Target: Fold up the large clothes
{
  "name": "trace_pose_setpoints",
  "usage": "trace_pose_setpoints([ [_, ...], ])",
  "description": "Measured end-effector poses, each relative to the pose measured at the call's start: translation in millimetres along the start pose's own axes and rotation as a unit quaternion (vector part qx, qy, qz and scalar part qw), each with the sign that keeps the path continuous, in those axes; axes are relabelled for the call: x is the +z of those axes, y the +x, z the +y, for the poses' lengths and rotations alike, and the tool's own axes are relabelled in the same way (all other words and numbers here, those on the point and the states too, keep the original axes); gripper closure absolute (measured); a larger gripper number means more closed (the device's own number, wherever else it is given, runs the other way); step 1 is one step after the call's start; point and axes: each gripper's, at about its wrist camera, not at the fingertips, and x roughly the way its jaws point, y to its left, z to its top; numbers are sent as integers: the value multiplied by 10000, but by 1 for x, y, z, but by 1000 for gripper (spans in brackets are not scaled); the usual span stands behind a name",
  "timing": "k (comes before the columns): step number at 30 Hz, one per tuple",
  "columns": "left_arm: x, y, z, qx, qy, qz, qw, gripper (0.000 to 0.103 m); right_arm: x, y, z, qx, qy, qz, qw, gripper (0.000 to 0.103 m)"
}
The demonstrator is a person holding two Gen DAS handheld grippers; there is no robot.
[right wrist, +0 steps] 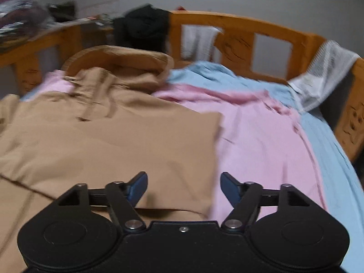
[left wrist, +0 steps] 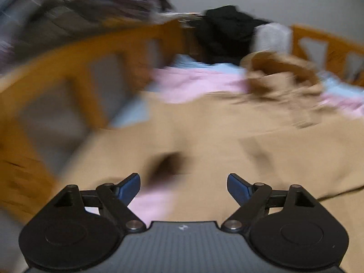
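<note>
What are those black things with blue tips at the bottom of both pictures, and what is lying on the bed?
Those are hand-held tongs; a person carries one pair in each hand, each with a camera looking along its fingers. One picture is from the left tongs, the other from the right tongs. Both are open and hold nothing. On the bed lies a tan hoodie, spread over a pink sheet and a light blue sheet. Dark clothes hang on the wooden bed rail.

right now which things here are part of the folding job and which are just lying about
Part of the job:
tan hoodie
left gripper, open
right gripper, open

Just lying about:
pink sheet
blue sheet
black clothes on the bed rail
white towel
</note>
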Motion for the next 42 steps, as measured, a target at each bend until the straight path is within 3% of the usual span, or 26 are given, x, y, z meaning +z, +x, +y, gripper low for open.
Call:
trace_pose_setpoints([
  [2, -11, 6, 24, 680, 248, 15, 9974, 16, 1, -9, 14, 207, -4, -68, 9998, 16],
  [7, -35, 39, 65, 1652, 554, 546, 9832, 16, -1, -25, 52, 702, -289, -181, 9969, 3],
  [11, -41, 67, 73, 1895, 832, 833, 9748, 21, -9, -31, 77, 1005, -519, -70, 9936, 1],
  [14, -36, 84, 77, 1938, 882, 976, 9722, 34, -16, -31, 89, 1153, -557, 86, 9917, 1],
  [17, -30, 97, 81, 1942, 927, 1086, 9705, 56, -20, -30, 97, 1180, -698, 143, 9905, 1],
  [18, -28, 100, 82, 1921, 955, 1114, 9703, 71, -20, -30, 98, 1181, -729, 139, 9902, 1],
  [19, -27, 101, 82, 1900, 943, 1159, 9703, 77, -21, -30, 100, 1189, -739, 142, 9901, 1],
  [20, -27, 101, 87, 1856, 859, 1178, 9717, 80, -21, -30, 100, 1206, -730, 152, 9899, 1],
  [21, -25, 100, 89, 1775, 754, 1160, 9743, 93, -21, -30, 100, 1217, -709, 157, 9899, 1],
  [22, -25, 96, 96, 1707, 624, 1111, 9771, 95, -20, -31, 100, 1223, -685, 157, 9900, 1],
  [28, 0, 52, 108, 1220, -78, 703, 9900, 98, -16, -31, 101, 1301, -606, 159, 9895, 1],
  [33, 37, -9, 105, 180, -641, 342, 9972, 99, -8, -35, 107, 1435, -589, 73, 9879, 2],
  [37, 76, -58, 102, -682, -1223, -42, 9901, 99, 3, -42, 108, 1669, -395, 20, 9852, 2],
  [42, 121, -96, 84, -1781, -1710, -460, 9680, 99, 18, -53, 105, 1982, -110, -41, 9801, 6],
])
